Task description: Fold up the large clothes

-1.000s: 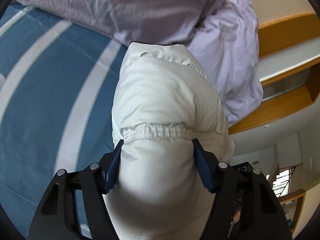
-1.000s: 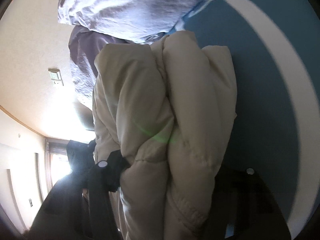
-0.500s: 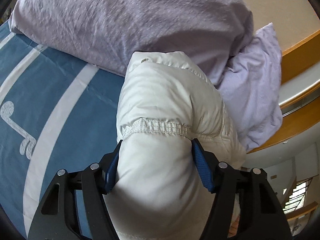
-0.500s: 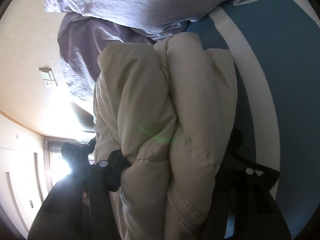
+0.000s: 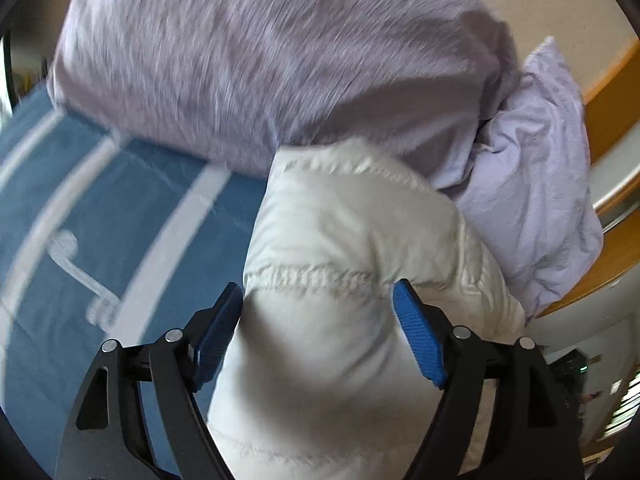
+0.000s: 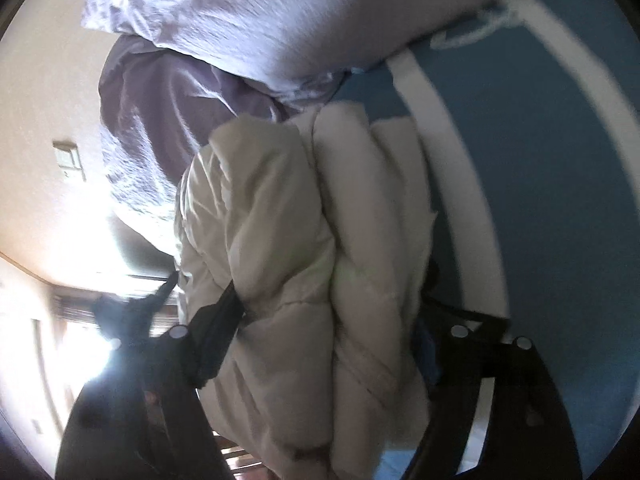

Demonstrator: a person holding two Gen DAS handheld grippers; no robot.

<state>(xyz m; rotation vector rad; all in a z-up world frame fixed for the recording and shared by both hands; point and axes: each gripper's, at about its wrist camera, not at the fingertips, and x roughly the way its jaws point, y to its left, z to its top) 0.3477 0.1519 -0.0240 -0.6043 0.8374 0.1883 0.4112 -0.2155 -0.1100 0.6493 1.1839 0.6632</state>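
Observation:
A folded white puffer jacket (image 5: 352, 248) is held between both grippers above a blue bed cover (image 5: 100, 208) with white stripes. My left gripper (image 5: 320, 308) is shut on a thick fold of the jacket, its blue pads (image 5: 418, 340) pressing either side near an elastic seam. My right gripper (image 6: 332, 320) is shut on the bunched jacket (image 6: 312, 240) from the other end. The jacket's far end lies close to the lilac pillows; I cannot tell whether it touches them.
Two lilac pillows (image 5: 260, 60) lie at the head of the bed, one also in the right wrist view (image 6: 280, 12). A wooden headboard and shelf (image 5: 612, 92) run along the right. A beige wall (image 6: 44, 100) and a bright window are behind.
Both grippers have carried the jacket toward the pillows, which now fill more of each view. The grip on the jacket is unchanged.

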